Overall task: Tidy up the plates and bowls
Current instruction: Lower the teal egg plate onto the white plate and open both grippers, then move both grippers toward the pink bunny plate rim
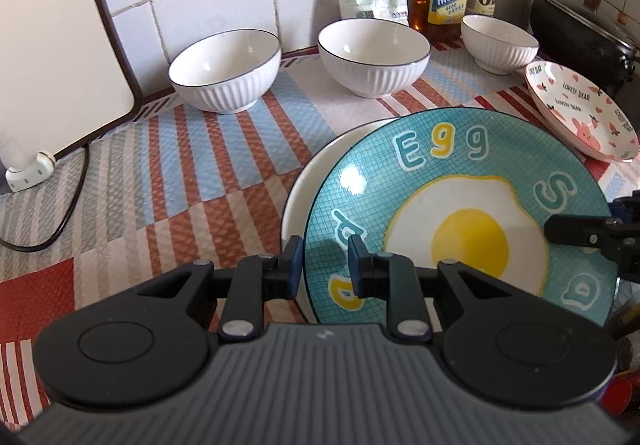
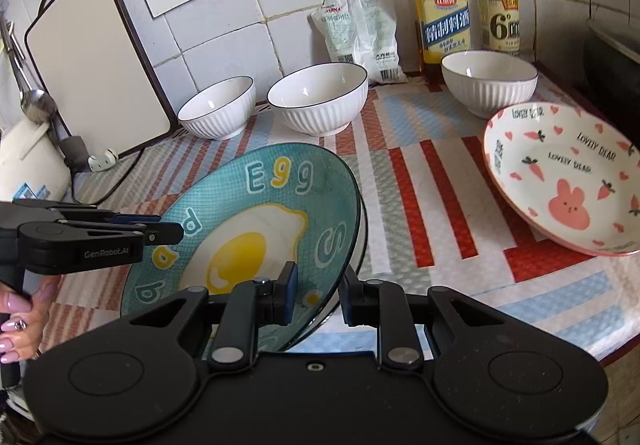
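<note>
A teal plate with a fried-egg picture (image 1: 460, 213) lies tilted on a white plate (image 1: 308, 181). My left gripper (image 1: 324, 265) straddles the teal plate's near-left rim, one finger outside and one on the plate face. My right gripper (image 2: 318, 295) grips the same plate's (image 2: 248, 229) opposite rim, one finger on top and one underneath; it also shows in the left wrist view (image 1: 576, 233). Three white ribbed bowls stand at the back: left (image 1: 226, 71), middle (image 1: 374, 57), right (image 1: 500, 41). A pink rabbit plate (image 2: 560, 177) sits at the right.
A cutting board (image 2: 96, 61) leans on the tiled wall at the left. Two bottles (image 2: 440, 5) and a plastic bag (image 2: 360, 33) stand behind the bowls. A black wok (image 1: 584, 29) is at the far right. A cable (image 1: 68, 209) and a white appliance (image 2: 28, 165) are on the left.
</note>
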